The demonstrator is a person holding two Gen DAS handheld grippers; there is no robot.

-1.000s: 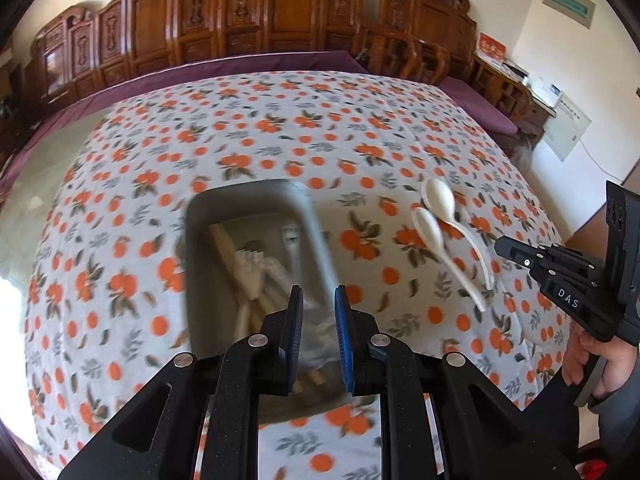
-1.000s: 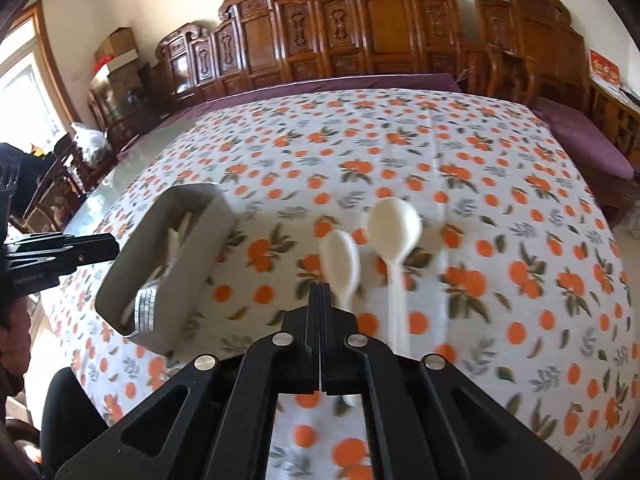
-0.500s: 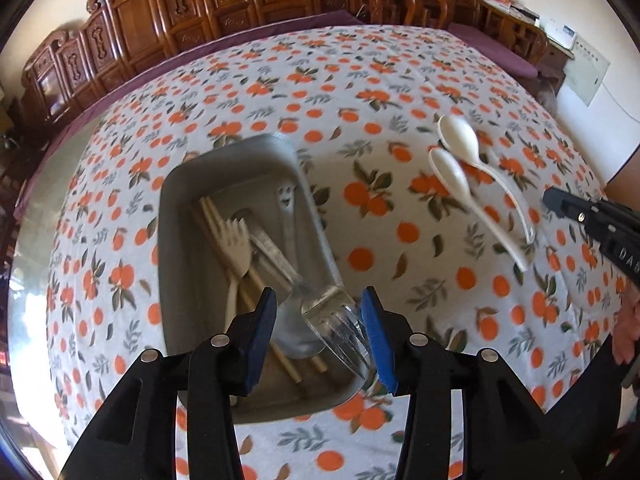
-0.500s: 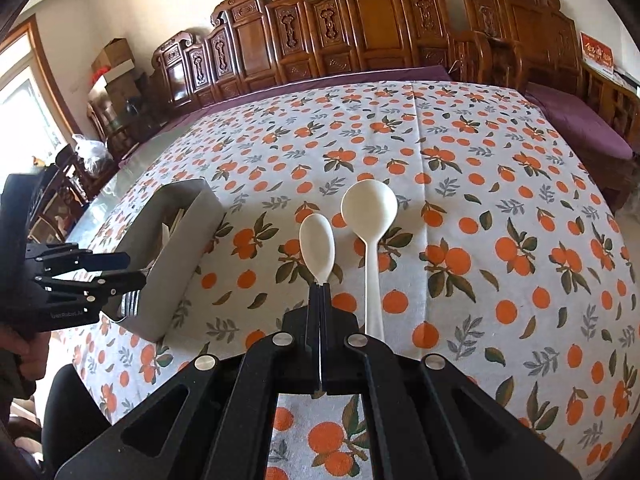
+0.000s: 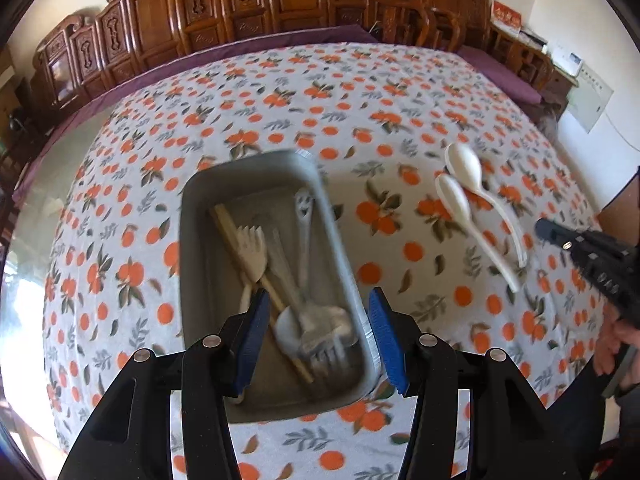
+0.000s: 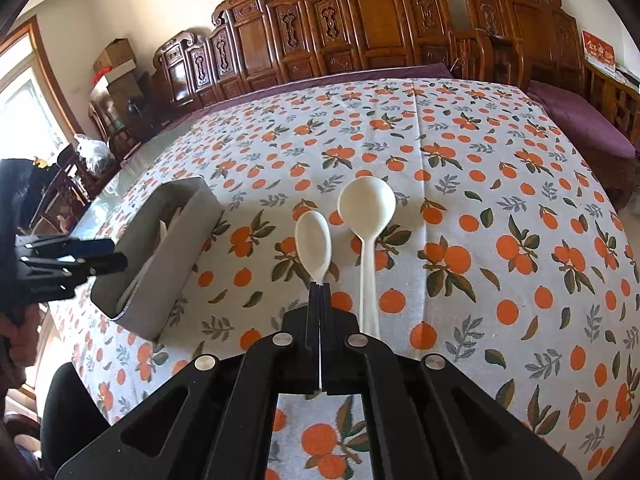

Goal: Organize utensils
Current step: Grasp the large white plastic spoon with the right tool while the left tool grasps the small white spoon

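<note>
Now | left claw opening above tray | right claw closed, angled down

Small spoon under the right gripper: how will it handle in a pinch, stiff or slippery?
The small spoon looks like thin cream plastic, so probably stiff and light. Its glossy handle may slip or pivot between the shut right gripper. Lying flat on the tablecloth, it likely slides rather than rolls.

I see two white spoons lying side by side beside my grey tray of cutlery.
</note>
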